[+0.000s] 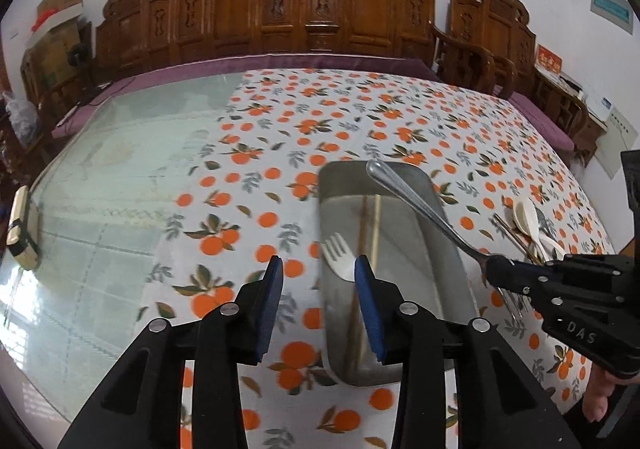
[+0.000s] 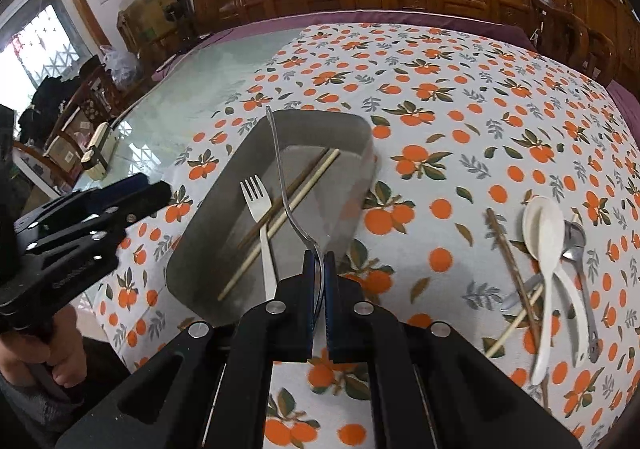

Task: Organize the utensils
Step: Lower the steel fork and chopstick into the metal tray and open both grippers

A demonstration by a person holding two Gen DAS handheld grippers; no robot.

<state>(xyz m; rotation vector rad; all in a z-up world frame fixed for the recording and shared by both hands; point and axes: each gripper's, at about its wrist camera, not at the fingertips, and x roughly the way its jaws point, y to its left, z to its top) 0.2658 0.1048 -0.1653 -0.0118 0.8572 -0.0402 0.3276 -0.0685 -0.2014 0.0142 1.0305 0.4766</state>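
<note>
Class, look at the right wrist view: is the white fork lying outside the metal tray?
No. The white fork lies inside the tray, across the two chopsticks.

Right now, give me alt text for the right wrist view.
The right tool is shut on a metal fork above a grey tray holding a white fork and chopsticks. More spoons lie on the orange-print tablecloth.

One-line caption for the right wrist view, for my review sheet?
Right gripper holds a metal fork by its tines above a metal tray containing a white fork and chopsticks.
</note>
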